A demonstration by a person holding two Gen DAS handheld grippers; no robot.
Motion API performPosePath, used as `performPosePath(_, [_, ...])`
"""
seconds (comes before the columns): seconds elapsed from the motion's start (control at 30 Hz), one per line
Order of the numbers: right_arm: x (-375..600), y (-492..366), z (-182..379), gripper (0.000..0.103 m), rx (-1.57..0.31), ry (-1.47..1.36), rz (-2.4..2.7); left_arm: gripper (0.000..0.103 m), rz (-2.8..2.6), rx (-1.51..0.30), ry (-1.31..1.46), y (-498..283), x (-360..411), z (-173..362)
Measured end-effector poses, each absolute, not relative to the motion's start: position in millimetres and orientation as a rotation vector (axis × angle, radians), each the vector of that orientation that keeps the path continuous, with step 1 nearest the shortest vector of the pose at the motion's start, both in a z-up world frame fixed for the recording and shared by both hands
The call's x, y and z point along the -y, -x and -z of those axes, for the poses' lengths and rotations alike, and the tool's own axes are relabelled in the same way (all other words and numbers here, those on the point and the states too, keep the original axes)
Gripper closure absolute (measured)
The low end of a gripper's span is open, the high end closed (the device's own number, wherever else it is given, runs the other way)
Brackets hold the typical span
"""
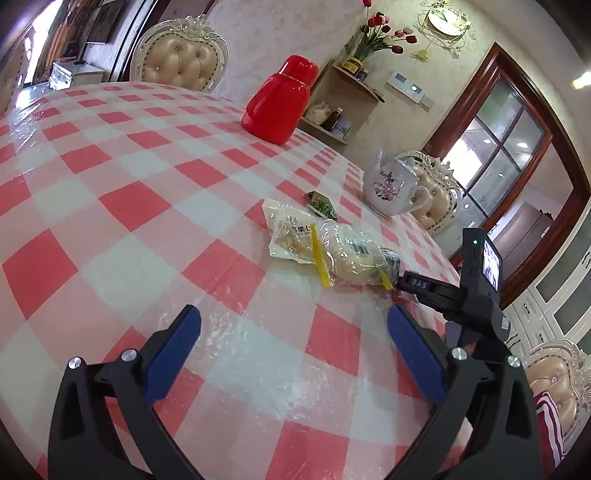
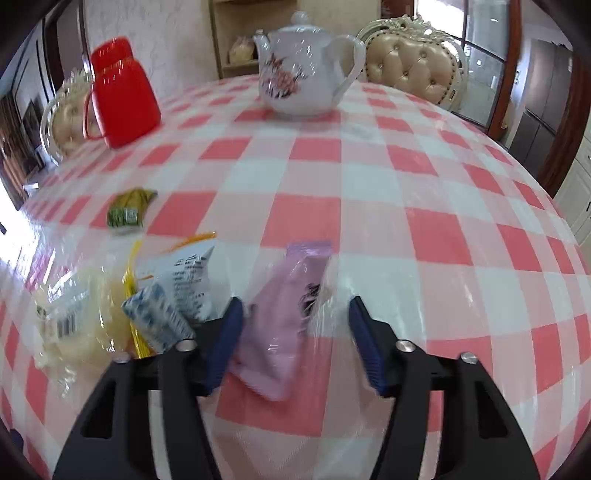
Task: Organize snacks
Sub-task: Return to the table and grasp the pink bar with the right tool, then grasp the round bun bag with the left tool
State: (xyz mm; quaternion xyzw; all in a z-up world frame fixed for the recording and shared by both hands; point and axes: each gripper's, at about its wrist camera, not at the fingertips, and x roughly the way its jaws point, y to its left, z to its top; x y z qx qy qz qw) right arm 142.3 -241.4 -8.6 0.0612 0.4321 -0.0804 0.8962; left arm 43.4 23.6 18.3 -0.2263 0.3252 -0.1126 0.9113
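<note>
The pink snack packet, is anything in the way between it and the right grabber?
No. The pink snack packet already lies between the right gripper fingers, with nothing else between them. The blue-and-white packet sits just outside the left-hand finger.

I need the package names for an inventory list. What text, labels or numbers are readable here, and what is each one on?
"DAS": on the right gripper, left wrist view.
"果仁": partly readable Chinese print on the pale snack packet.
Barcode on the clear bag: digits too small.
Print on the white wrapper, pink packet and green packet: blurred, unreadable.
Wall clock: no numerals legible.
</note>
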Motion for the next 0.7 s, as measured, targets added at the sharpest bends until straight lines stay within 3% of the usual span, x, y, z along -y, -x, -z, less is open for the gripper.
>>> performPosePath(0.03, [241,-139,9,0.076,-0.892,-0.125,0.152,0.002,0.23,-0.67,0.467,-43,-24,-18])
performPosePath(0.07, [242,-134,9,0.079,-0.889,-0.115,0.128,0.002,0.23,-0.672,0.467,-43,-24,-18])
performPosePath(0.43, [270,23,-15,0.081,-0.673,-0.426,-0.148,0.002,0.248,-0.698,0.418,-41,-12,-19])
performPosePath(0.7, [275,21,-8,0.08,-0.707,-0.445,-0.116,0.002,0.199,-0.783,0.329,-85,39,-20])
